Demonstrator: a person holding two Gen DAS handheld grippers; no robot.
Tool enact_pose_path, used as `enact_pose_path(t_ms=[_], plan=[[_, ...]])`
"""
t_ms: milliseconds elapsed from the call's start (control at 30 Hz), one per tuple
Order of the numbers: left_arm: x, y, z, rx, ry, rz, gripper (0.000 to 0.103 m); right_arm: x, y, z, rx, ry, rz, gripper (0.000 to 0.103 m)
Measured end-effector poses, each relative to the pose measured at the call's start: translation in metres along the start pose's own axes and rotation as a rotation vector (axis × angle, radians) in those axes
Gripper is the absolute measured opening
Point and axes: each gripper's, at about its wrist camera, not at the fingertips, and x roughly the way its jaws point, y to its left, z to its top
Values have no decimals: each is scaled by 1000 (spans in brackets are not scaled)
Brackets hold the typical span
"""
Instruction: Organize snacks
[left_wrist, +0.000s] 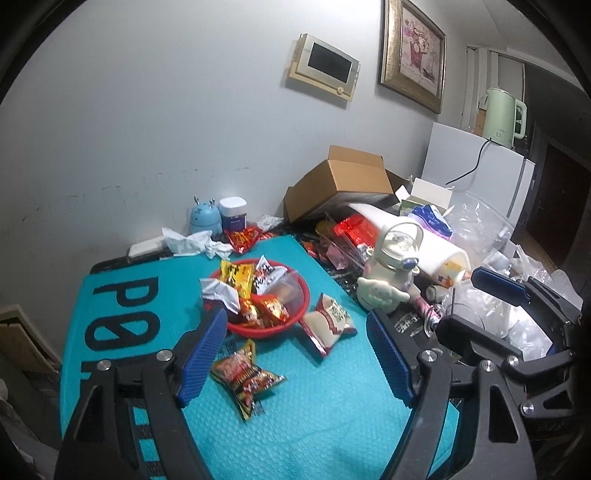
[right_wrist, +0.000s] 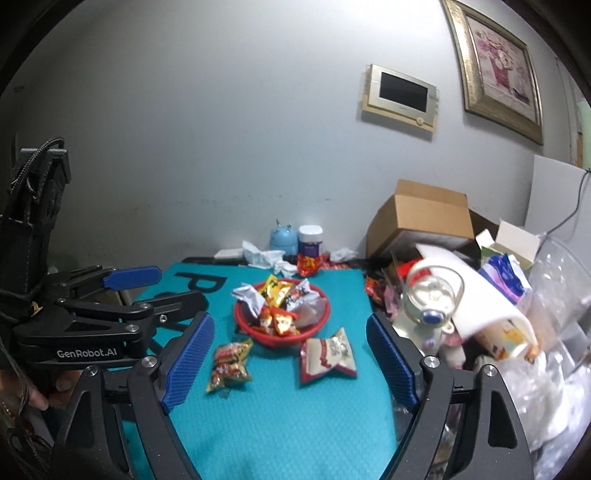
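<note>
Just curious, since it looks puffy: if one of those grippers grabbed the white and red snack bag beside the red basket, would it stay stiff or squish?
The white and red snack bag looks puffed, so it would probably squish and crinkle. It seems light for its size. Its film looks glossy, so it might slip on the teal mat.

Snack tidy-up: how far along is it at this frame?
Done: several packets sit in the red basket. In hand: nothing; left tongs and right tongs are open and empty. Left: the orange packet and white packet lie on the teal mat.
</note>
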Motion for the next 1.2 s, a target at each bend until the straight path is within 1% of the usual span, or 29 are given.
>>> enact_pose_path(t_ms=[300,500,633,900,1200], plan=[[16,0,-28,-25,66,2,77,9,-8,-32,45,70,-7,85],[33,10,-46,-85,109,10,77,24,-11,-49,68,111,-4,85],[48,18,-55,-124,161,11,77,40,-13,-58,85,154,7,85],[75,30,-60,-161,215,18,77,66,-18,-64,100,197,17,85],[122,46,-65,-207,309,41,77,108,-34,-70,114,263,8,85]])
